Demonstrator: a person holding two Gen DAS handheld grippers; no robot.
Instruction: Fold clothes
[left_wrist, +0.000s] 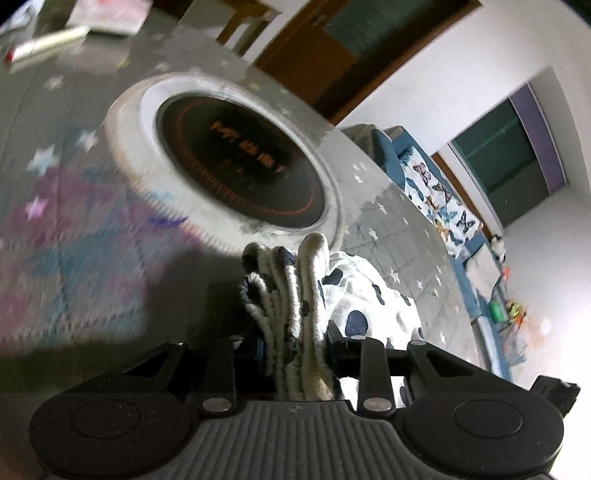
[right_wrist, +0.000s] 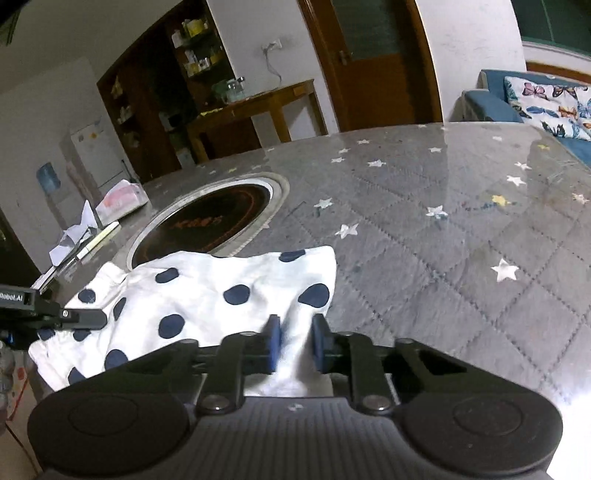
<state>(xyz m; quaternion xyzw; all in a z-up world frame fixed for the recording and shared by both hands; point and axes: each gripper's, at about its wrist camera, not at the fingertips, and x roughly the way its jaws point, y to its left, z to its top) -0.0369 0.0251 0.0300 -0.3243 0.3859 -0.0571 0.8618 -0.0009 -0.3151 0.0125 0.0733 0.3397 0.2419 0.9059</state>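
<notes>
A white garment with dark blue dots (right_wrist: 207, 295) lies bunched on the grey star-patterned table (right_wrist: 443, 221). My left gripper (left_wrist: 293, 347) is shut on its gathered ribbed edge (left_wrist: 295, 295), which stands bunched between the fingers; the rest of the cloth (left_wrist: 369, 306) drapes to the right. My right gripper (right_wrist: 295, 343) has its blue pads (right_wrist: 274, 343) around a fold of the same garment, with a gap between them. The left gripper's finger shows at the left of the right wrist view (right_wrist: 74, 319), at the garment's far end.
A round black induction hob with a white rim (right_wrist: 207, 221) is set into the table, just beyond the garment. Papers and a box (right_wrist: 118, 201) lie at the far left. A blue sofa with a butterfly cushion (right_wrist: 546, 99) stands past the table's edge.
</notes>
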